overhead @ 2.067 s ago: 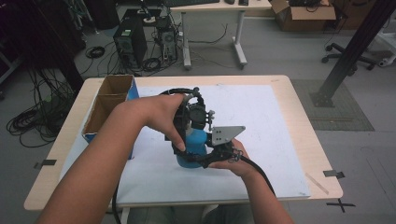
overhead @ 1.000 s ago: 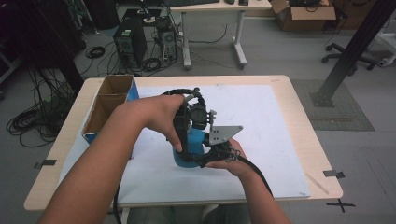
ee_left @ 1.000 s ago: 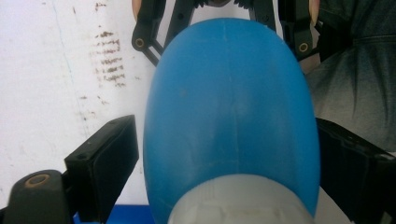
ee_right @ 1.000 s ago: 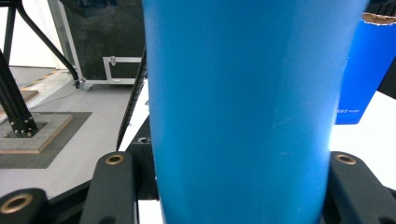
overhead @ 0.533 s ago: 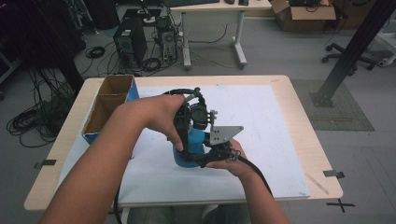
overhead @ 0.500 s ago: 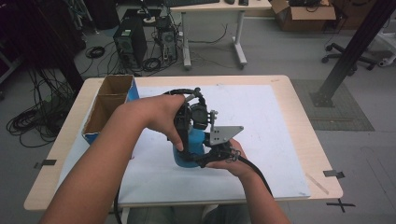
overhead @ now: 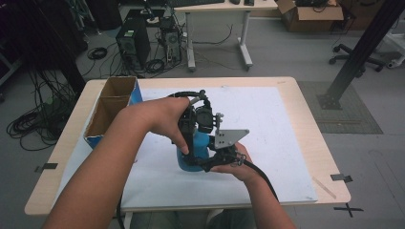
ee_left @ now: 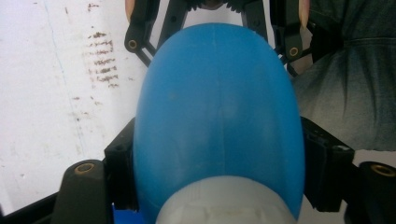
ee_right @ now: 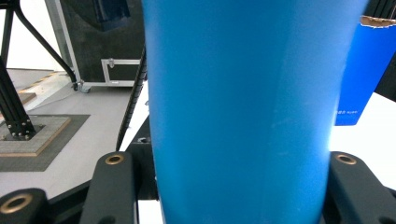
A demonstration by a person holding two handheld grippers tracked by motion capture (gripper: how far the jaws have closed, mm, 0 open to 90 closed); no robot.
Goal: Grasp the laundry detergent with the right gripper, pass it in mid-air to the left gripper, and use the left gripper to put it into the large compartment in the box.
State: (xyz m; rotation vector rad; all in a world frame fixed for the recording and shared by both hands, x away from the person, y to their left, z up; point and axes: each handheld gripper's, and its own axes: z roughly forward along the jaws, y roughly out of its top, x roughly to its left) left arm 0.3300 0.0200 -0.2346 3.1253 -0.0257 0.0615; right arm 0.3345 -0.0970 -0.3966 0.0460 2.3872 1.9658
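Observation:
A blue bottle (overhead: 193,161) stands upright on the white sheet at the table's near middle. My right gripper (overhead: 206,158) comes in level from the near side and is shut on the bottle's body (ee_right: 243,107), which sits between its black jaws. My left gripper (overhead: 192,141) reaches down over the top. Its jaws have just been closing and now sit against both sides of the bottle's shoulder (ee_left: 219,116), just past the white cap (ee_left: 229,205). Hands and grippers hide most of the bottle in the high view.
An open cardboard box with a blue side (overhead: 112,107) stands at the table's back left, also seen as a blue wall (ee_right: 359,70) behind the bottle. A white sheet (overhead: 272,124) covers most of the wooden table (overhead: 310,109). Computer towers and cables lie on the floor beyond.

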